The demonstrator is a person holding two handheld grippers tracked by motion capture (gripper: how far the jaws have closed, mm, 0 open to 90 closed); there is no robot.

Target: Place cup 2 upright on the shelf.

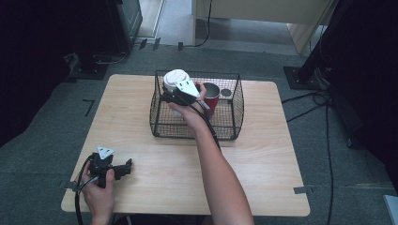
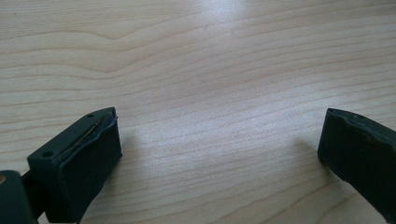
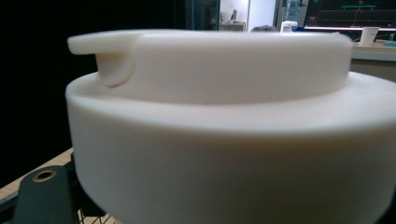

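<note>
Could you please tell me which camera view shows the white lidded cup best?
The right gripper view: the white lidded cup sits close up, its lid rim and tab sharp. The high view shows it small at the right gripper, above the wire basket. The left gripper view looks at bare table.

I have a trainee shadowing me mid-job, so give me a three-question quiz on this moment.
1. True or false: the left gripper holds a cup.
2. What does the right gripper hold above the wire basket?
3. Which cup stands inside the basket? A red cup B blue cup C glass

Key
1. False: its jaws stand open over the bare wooden table.
2. A white lidded cup.
3. A, the red cup.
</note>
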